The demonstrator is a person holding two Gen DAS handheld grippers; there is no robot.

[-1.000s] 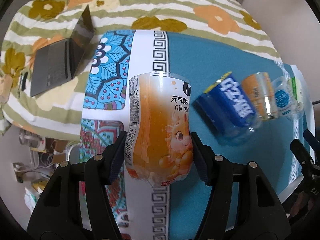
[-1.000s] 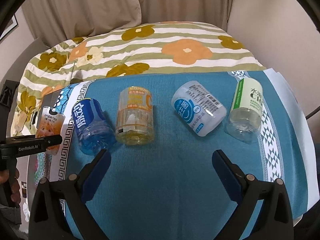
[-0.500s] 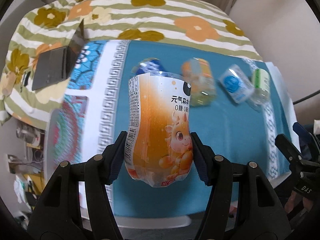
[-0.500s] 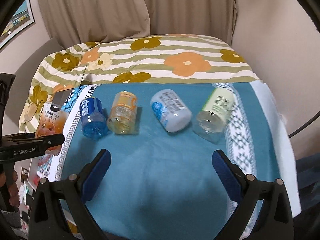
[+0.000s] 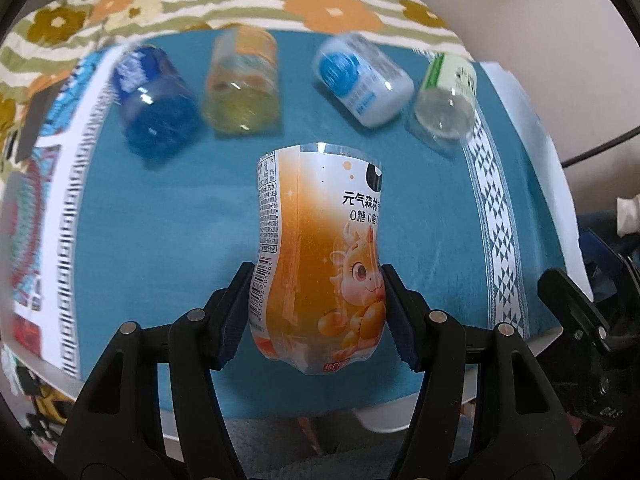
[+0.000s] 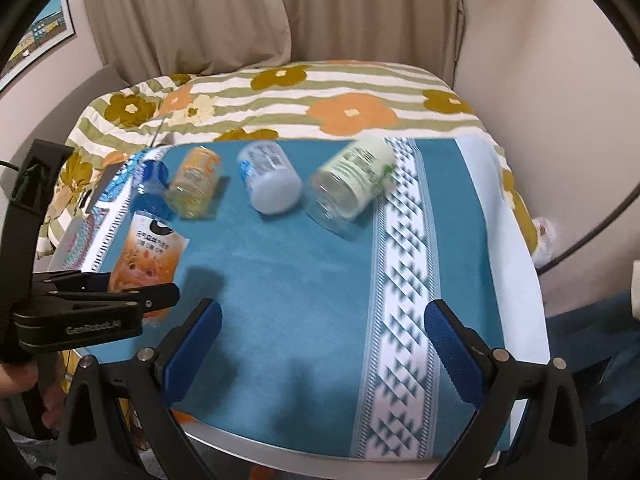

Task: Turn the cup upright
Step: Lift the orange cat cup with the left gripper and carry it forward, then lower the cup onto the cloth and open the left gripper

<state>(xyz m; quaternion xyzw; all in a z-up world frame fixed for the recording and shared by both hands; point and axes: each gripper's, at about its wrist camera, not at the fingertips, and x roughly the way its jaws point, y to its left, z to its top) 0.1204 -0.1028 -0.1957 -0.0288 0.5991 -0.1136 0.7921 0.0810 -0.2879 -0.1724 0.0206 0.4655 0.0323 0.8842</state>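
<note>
My left gripper (image 5: 316,316) is shut on an orange cup with a cartoon dragon label (image 5: 320,256), held upright above the front of the teal cloth. The cup (image 6: 146,256) and the left gripper (image 6: 116,296) also show at the left of the right wrist view. My right gripper (image 6: 320,340) is open and empty above the cloth's front edge. Several other cups lie on their sides in a row at the back: blue (image 5: 154,104), yellow-orange (image 5: 242,84), white-blue (image 5: 366,80), green-white (image 5: 448,100).
The teal cloth (image 6: 300,280) covers a small table with a white patterned stripe (image 6: 404,280) at the right. A flowered striped bedspread (image 6: 320,96) lies behind. Curtains (image 6: 320,12) hang at the back. A cable (image 5: 600,148) runs at the right.
My left gripper has swung right with the orange cup, from the patterned left edge to over the cloth's middle front. My right gripper has drawn back and risen, still open.
</note>
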